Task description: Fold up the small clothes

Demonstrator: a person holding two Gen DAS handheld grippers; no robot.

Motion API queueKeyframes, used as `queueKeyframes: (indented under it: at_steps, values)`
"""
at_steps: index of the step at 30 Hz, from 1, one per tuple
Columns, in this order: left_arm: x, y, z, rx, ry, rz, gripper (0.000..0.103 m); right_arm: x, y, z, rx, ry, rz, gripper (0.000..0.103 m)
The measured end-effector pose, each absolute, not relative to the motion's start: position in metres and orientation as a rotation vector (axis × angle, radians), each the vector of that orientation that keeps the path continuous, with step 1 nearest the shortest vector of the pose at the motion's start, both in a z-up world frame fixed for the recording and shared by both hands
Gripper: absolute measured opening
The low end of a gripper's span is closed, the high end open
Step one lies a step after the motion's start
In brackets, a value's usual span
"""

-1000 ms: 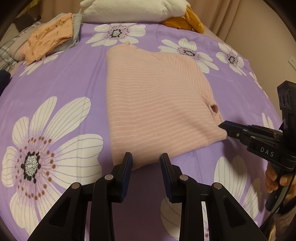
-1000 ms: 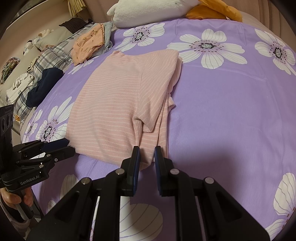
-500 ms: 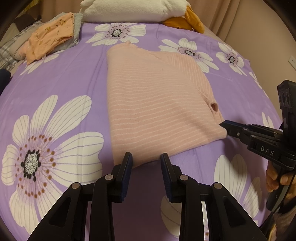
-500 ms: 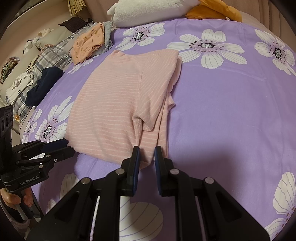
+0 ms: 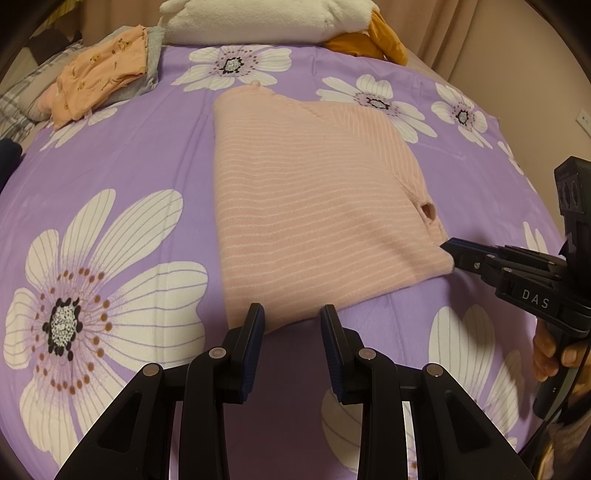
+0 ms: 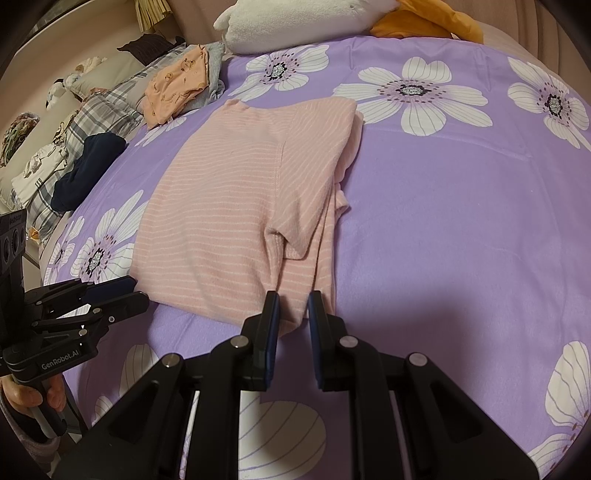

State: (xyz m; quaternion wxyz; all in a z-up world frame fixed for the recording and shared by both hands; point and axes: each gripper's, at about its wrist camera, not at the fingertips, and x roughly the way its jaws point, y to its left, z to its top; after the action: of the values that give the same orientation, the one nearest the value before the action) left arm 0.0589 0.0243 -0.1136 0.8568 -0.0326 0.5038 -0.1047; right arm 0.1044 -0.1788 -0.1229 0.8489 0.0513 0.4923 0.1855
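Pink striped top, partly folded on floral bedspread: left gripper and right gripper both standing unclenched, straddling near hem; should be pinching corners evenly before lifting.

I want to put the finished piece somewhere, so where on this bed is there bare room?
The widest bare stretch of purple bedspread lies right of the pink striped top. A smaller patch lies between the top and the orange folded clothes. It is crowded along the pillow and by the plaid bedding.
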Motion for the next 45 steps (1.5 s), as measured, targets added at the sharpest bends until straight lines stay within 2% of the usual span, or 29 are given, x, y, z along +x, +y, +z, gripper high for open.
queueKeyframes:
  at_steps: [45]
  values:
    - [0.0541, 0.0257, -0.1148, -0.054, 1.070, -0.220, 0.031, 0.1042, -0.1794, -0.1228, 0.105, 1.039, 0.391, 0.016]
